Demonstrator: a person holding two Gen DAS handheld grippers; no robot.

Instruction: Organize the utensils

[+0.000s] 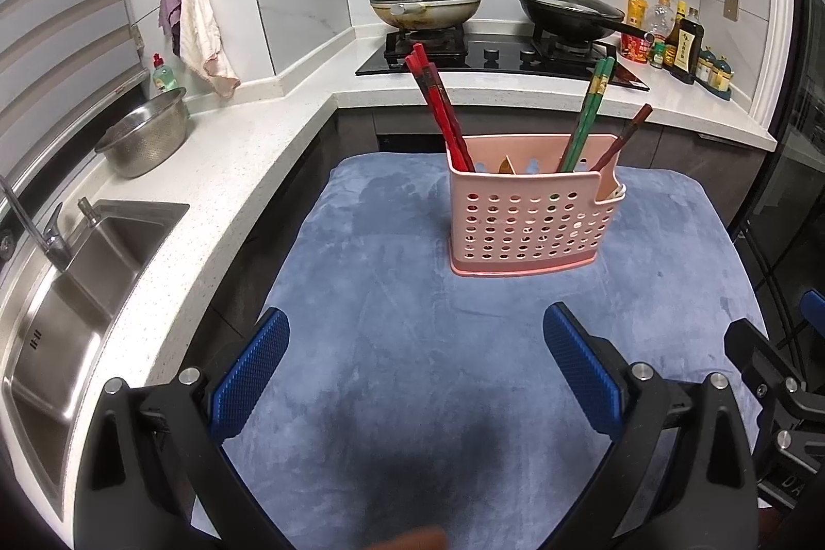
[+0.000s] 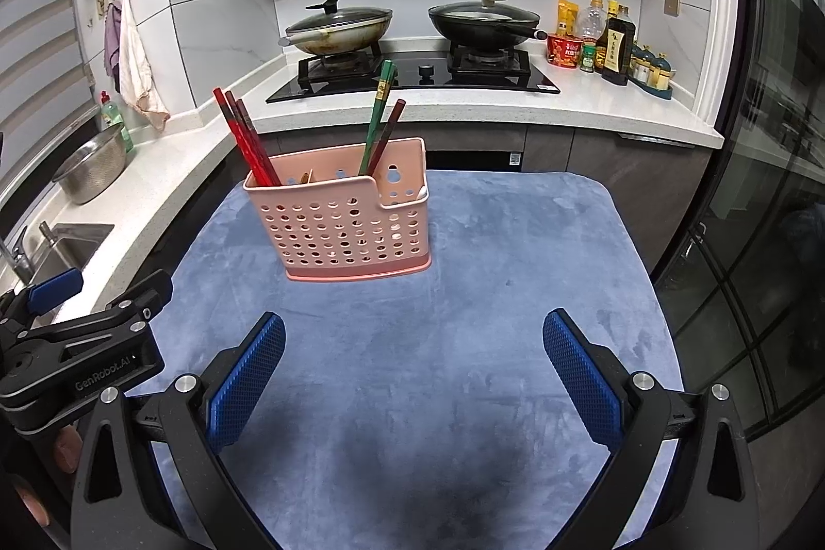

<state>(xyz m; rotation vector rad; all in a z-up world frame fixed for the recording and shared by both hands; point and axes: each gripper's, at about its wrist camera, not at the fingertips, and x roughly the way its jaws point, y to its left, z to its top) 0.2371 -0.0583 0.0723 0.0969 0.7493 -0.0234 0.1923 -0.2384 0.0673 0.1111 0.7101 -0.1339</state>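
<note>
Honestly, with both your tools, left [image 1: 415,369] and right [image 2: 412,369], spread and empty and the caddy [image 1: 531,210] mid-bench, a clumsy tug on those leaning chopsticks [image 1: 441,112] could tip it.

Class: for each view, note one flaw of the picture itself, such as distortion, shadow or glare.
Left wrist view: fisheye bends the counter edge into a curve, and a dark shadow lies on the cloth between the fingers. Right wrist view: black vignette rounds the corners; the glass door shows reflections.
</note>
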